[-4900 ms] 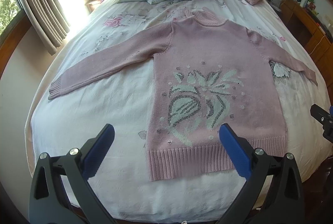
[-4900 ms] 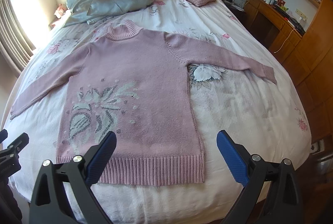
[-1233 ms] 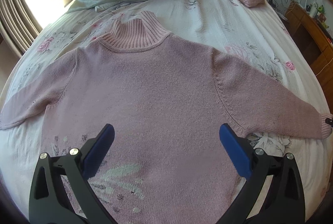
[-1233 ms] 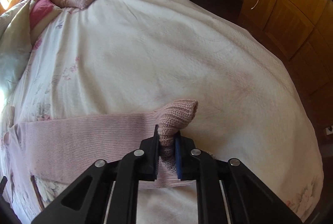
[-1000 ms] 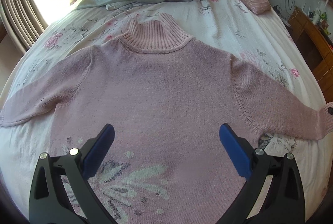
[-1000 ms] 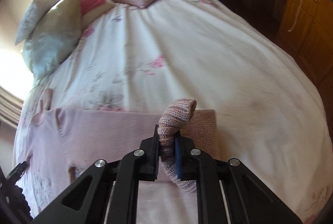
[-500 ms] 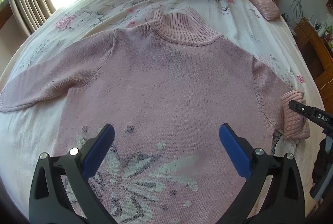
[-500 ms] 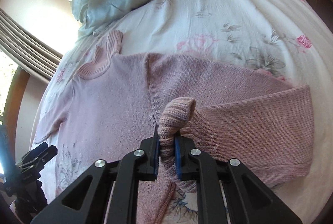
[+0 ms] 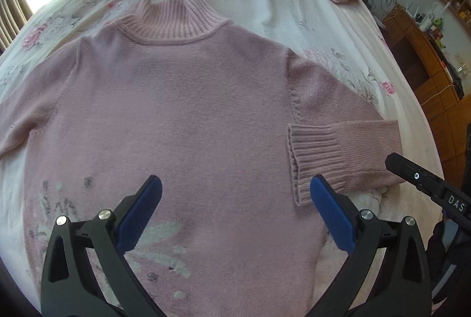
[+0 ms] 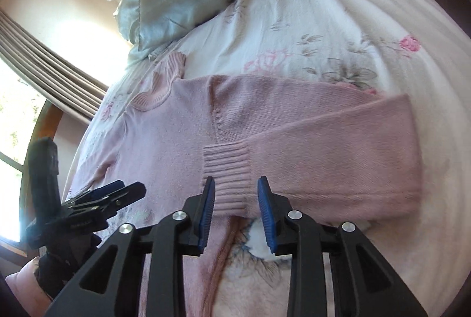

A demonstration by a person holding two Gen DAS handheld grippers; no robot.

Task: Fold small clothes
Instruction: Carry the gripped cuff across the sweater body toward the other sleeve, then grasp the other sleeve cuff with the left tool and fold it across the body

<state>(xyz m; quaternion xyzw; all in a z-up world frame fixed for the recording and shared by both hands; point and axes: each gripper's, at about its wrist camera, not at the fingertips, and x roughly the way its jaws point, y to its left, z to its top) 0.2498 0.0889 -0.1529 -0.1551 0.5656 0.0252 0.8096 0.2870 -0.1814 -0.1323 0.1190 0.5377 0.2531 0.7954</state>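
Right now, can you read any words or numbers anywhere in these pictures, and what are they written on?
"DAS": white letters on the black right gripper, seen at the right edge of the left wrist view.
The pink knitted sweater has only a leaf pattern, no words.
Items on the wooden desk are too small and blurred to read.
Nothing readable shows in the right wrist view.

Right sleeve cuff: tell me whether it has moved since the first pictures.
Yes. The cuff has been carried in from the outstretched side toward the collar side and now lies on the sweater's chest edge, released by the right gripper.
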